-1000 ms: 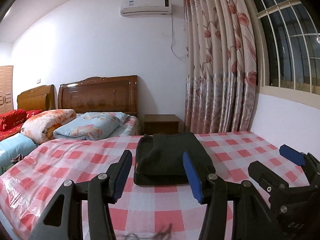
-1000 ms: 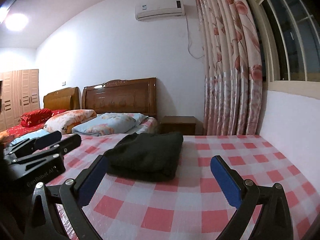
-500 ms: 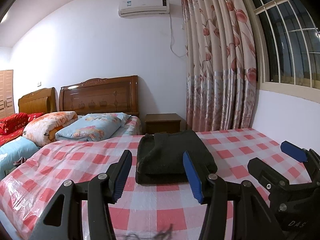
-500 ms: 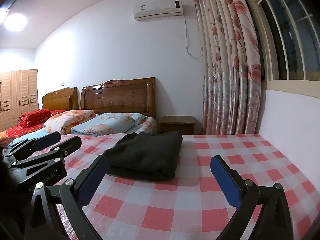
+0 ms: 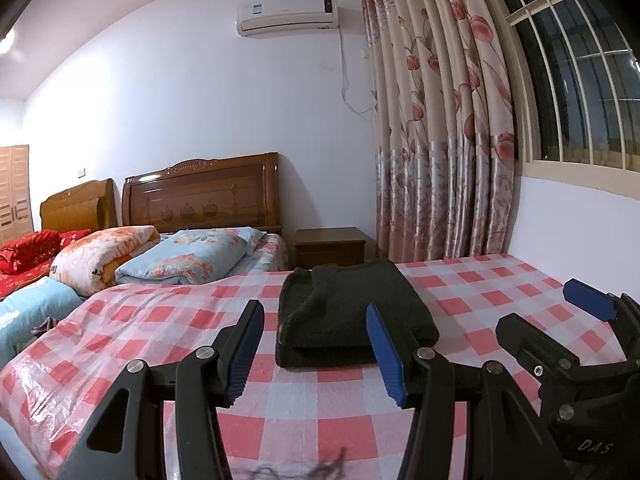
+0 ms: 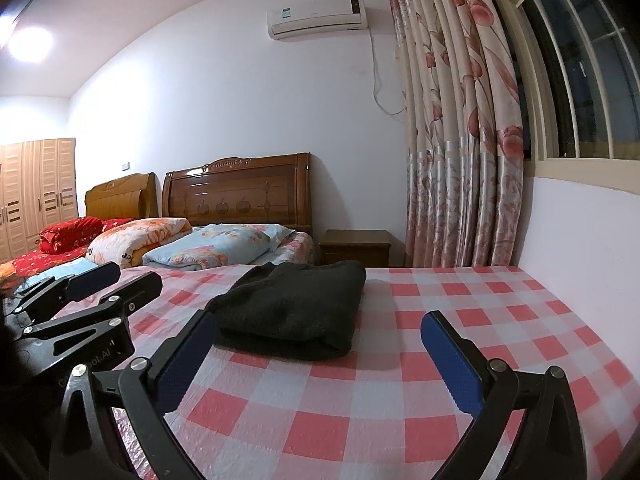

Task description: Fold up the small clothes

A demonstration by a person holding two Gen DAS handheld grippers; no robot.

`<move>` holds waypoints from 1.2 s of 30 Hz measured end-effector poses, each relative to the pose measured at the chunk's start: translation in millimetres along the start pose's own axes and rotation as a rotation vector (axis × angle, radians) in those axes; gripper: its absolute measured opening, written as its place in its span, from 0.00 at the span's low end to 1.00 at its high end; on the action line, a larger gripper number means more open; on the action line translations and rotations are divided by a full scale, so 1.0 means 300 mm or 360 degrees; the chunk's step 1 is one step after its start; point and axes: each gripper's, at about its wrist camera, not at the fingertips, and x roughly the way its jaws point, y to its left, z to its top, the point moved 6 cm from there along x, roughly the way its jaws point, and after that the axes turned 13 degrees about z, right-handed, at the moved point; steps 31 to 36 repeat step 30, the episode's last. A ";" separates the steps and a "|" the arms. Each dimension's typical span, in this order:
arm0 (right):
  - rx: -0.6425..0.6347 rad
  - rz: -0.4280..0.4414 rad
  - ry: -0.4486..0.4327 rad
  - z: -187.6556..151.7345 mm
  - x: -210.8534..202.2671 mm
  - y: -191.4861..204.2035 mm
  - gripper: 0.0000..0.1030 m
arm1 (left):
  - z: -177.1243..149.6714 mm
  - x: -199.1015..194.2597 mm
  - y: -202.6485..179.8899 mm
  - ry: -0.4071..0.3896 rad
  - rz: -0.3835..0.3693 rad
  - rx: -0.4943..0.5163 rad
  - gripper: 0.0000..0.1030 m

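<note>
A dark green, nearly black garment (image 5: 352, 312) lies folded into a thick rectangle on the red-and-white checked table cover (image 5: 140, 320). My left gripper (image 5: 314, 350) hovers just short of its near edge, open, with nothing between its blue pads. In the right wrist view the same garment (image 6: 292, 308) lies ahead and slightly left on the checked cover (image 6: 460, 300). My right gripper (image 6: 320, 360) stands open wider, also holding nothing. Each gripper shows in the other's view: the right gripper (image 5: 560, 344) at the right, the left gripper (image 6: 88, 296) at the left.
A white wall (image 6: 580, 240) under a barred window bounds the table's right side. Beyond the far edge stand a wooden nightstand (image 5: 330, 246), a flowered curtain (image 5: 440, 140) and a bed with folded quilts (image 5: 188, 254). The cover's left edge (image 5: 24, 380) drops off.
</note>
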 end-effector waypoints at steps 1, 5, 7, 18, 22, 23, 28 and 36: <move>0.0001 0.0000 0.0000 0.000 0.000 0.000 1.00 | 0.002 -0.001 0.003 -0.0001 0.0000 0.0000 0.53; -0.0003 0.0005 0.0009 -0.009 0.001 0.001 1.00 | 0.005 -0.003 0.014 -0.0017 0.0019 0.0008 0.53; -0.0008 0.0010 0.0015 -0.013 0.005 0.005 1.00 | 0.007 0.001 0.019 -0.0019 0.0014 0.0017 0.53; -0.0025 0.0038 0.0072 -0.026 0.070 -0.006 1.00 | -0.003 0.071 0.009 0.0037 -0.0057 0.0028 0.53; -0.0023 0.0043 0.0131 -0.033 0.121 -0.021 1.00 | 0.008 0.121 -0.014 0.0074 -0.0084 0.0049 0.53; -0.0021 0.0041 0.0141 -0.035 0.130 -0.026 1.00 | 0.009 0.134 -0.020 0.0084 -0.0088 0.0053 0.53; -0.0006 0.0026 0.0193 -0.037 0.183 -0.065 1.00 | 0.008 0.206 -0.049 0.0125 -0.0102 0.0081 0.53; -0.0024 0.0019 0.0216 -0.037 0.208 -0.079 1.00 | 0.011 0.235 -0.052 0.0112 -0.0087 0.0093 0.53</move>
